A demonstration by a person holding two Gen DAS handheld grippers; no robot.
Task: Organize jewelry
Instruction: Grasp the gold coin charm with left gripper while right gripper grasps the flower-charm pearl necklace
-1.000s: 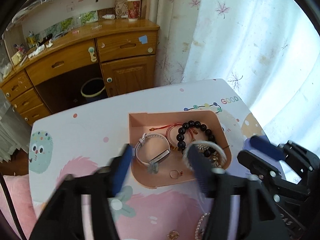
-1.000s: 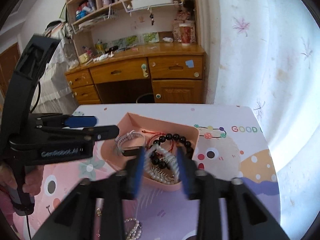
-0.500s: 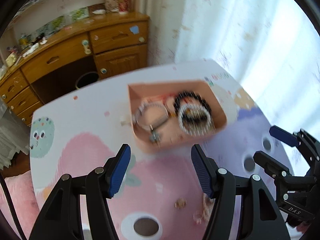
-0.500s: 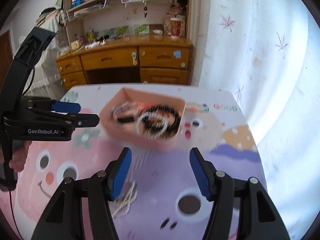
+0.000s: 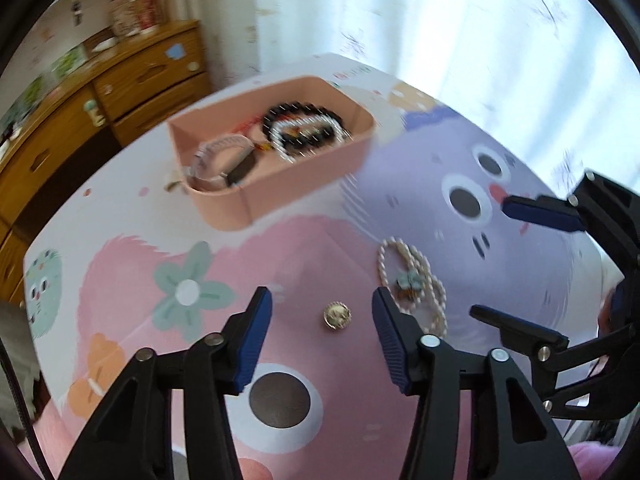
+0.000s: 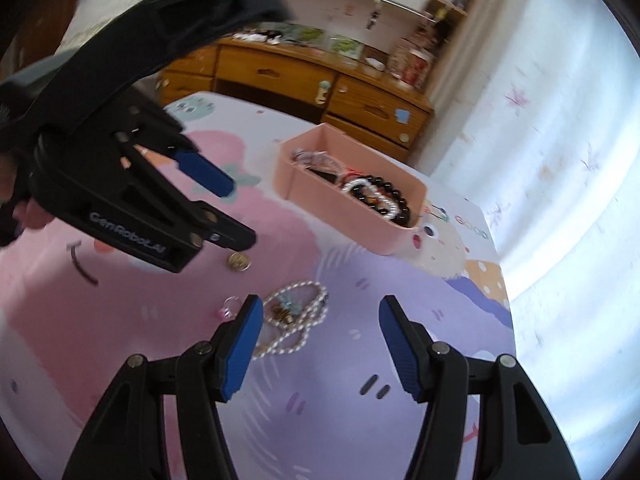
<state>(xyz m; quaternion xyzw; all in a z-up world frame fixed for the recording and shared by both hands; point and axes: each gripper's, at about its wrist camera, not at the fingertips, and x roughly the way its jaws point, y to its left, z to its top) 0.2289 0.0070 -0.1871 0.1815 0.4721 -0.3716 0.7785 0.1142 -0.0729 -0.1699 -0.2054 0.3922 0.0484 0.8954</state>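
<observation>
A pink tray (image 5: 304,184) (image 6: 340,220) on the cartoon-print table holds a watch (image 5: 224,160), a black bead bracelet (image 5: 304,114) and a pearl bracelet (image 6: 370,196). A pearl necklace (image 5: 412,276) (image 6: 300,316), a small gold round piece (image 5: 337,315) (image 6: 239,261) and a pink ring (image 6: 227,309) lie loose on the table. My left gripper (image 5: 320,336) is open, with the gold piece just ahead between its fingers. My right gripper (image 6: 320,344) is open and empty, with the necklace by its left finger. Each gripper also shows in the other view, the right (image 5: 560,272) and the left (image 6: 216,208).
A wooden desk with drawers (image 6: 360,100) (image 5: 100,92) stands behind the table. A white curtain (image 6: 540,120) hangs at the right. The table edge (image 5: 520,148) runs close to the curtain.
Both grippers have pulled back from the tray toward the near side of the table and lowered. The loose necklace and gold piece have come into close view.
</observation>
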